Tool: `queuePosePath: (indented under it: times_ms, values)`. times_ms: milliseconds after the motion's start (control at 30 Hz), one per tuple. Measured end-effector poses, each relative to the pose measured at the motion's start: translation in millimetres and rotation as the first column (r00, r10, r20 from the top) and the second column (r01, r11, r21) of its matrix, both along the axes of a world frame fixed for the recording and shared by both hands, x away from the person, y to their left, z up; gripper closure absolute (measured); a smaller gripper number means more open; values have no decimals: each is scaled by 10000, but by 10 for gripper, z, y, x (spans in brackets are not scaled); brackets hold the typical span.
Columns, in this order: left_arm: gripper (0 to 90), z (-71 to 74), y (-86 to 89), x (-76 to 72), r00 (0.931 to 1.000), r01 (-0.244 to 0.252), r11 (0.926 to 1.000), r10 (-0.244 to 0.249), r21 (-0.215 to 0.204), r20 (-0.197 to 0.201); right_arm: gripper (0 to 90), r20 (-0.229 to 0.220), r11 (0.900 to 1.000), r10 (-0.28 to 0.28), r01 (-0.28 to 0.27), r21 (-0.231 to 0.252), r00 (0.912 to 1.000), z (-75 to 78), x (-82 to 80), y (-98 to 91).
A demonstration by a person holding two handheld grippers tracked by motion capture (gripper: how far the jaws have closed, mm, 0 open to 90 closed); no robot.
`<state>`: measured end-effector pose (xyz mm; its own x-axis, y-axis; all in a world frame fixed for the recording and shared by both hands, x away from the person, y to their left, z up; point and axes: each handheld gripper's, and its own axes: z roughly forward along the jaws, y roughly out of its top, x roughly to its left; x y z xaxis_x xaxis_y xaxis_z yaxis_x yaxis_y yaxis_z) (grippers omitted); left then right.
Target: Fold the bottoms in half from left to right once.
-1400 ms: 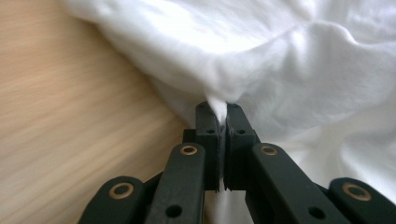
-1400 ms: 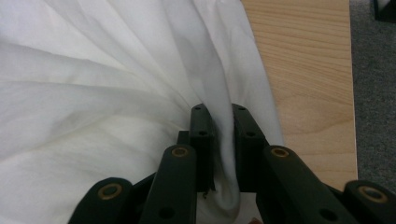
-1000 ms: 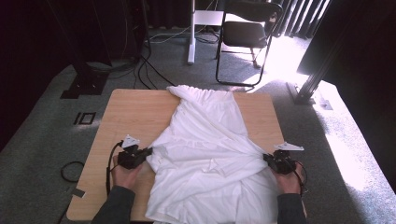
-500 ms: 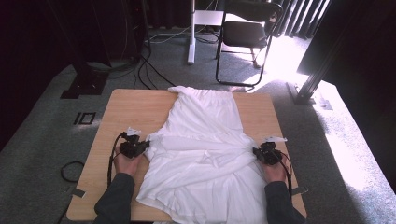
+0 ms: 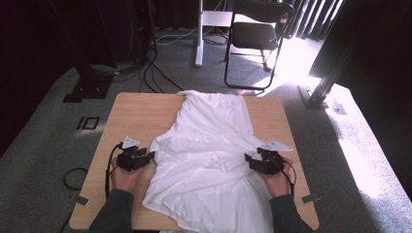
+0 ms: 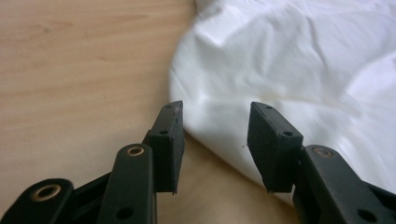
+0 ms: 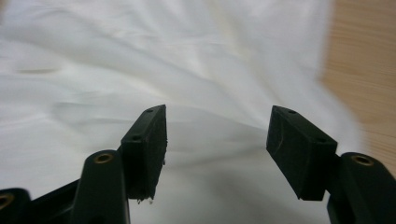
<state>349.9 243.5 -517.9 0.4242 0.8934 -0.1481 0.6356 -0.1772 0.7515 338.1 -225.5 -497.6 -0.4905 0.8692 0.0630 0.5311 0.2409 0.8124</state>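
One crumpled white cloth garment [image 5: 209,160] lies across one light wooden table [image 5: 141,114]. Two black grippers, left gripper [image 5: 149,156] at nine o'clock, right gripper [image 5: 248,159] at three, both released, jaws apart at its edges.

Strong daylight enters at the upper right of the high view, overexposing the carpet [image 5: 311,63] beside the chair [image 5: 255,34]; the left and top background is near black. The table [image 5: 141,116] is evenly lit. The white cloth [image 5: 214,145] is bright, its folds faintly shaded. In the right gripper view the cloth and wood are soft and blurred. In the left gripper view the jaws are sharp, and the cloth highlights are nearly clipped.
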Motion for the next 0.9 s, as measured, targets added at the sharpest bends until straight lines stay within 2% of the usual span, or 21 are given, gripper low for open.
queuePosePath:
  times_ms: [100, 133, 200, 267, 300, 333, 367, 400, 467, 533, 567, 600, 633, 667, 800, 900]
  values:
    - [562, -35, 6, -123, 9997, 218, 9995, -221, -230, -100, 308, -215, 9975, 713, -713, 22, 9972, -47, -5, 278]
    - [552, -42, 7, -171, 9996, 282, 9991, -284, -314, -57, 287, -270, 9964, 821, -826, -178, 9963, -71, 4, 368]
    - [544, -64, 11, -262, 9987, 496, 9959, -505, -756, -94, 234, -338, 9924, 1068, -1086, -584, 9937, -133, 32, 530]
    - [525, -95, -9, -345, 9974, 693, 9948, -707, -745, -165, 205, -707, 9866, 1282, -1344, -920, 9892, -214, 75, 660]
    - [520, -114, -18, -377, 9962, 815, 9928, -838, -882, -220, 212, -745, 9822, 1303, -1389, -1263, 9887, -258, 97, 711]
    - [516, -136, -32, -402, 9948, 936, 9897, -974, -1086, -306, 255, -730, 9768, 1169, -1279, -1718, 9905, -297, 115, 753]
    - [509, -155, -53, -423, 9933, 1030, 9884, -1082, -1119, -415, 376, -780, 9710, 1084, -1223, -2052, 9910, -329, 133, 778]
    - [506, -178, -84, -438, 9913, 1169, 9869, -1227, -1112, -475, 566, -866, 9678, 1179, -1340, -2132, 9892, -344, 143, 770]
    - [503, -236, -163, -457, 9857, 1445, 9844, -1522, -1008, -728, 797, -994, 9747, 1351, -1503, -1652, 9858, -326, 134, 705]
    - [526, -308, -252, -454, 9791, 1632, 9841, -1703, -700, -1116, 871, -848, 9825, 1227, -1331, -1302, 9888, -266, 77, 606]
    - [579, -322, -276, -460, 9777, 1725, 9831, -1783, -606, -1105, 882, -702, 9849, 1177, -1254, -1191, 9906, -231, 34, 541]
    - [692, -318, -291, -462, 9755, 1811, 9825, -1852, -445, -1189, 885, -594, 9874, 1032, -1094, -1141, 9929, -201, -14, 472]
    - [804, -306, -306, -474, 9761, 1819, 9829, -1840, -281, -1158, 887, -530, 9890, 914, -969, -1119, 9944, -175, -62, 393]
    - [861, -286, -305, -489, 9760, 1894, 9817, -1906, -216, -1056, 887, -450, 9906, 828, -872, -1056, 9955, -154, -112, 307]
    - [893, -188, -249, -591, 9787, 1879, 9816, -1900, -339, -777, 888, -331, 9967, 358, -381, -721, 9988, -102, -376, -75]
    - [895, -131, -188, -697, 9799, 1894, 9816, -1905, -228, -600, 888, -370, 9981, -16, -7, -620, 9993, -97, -624, -353]
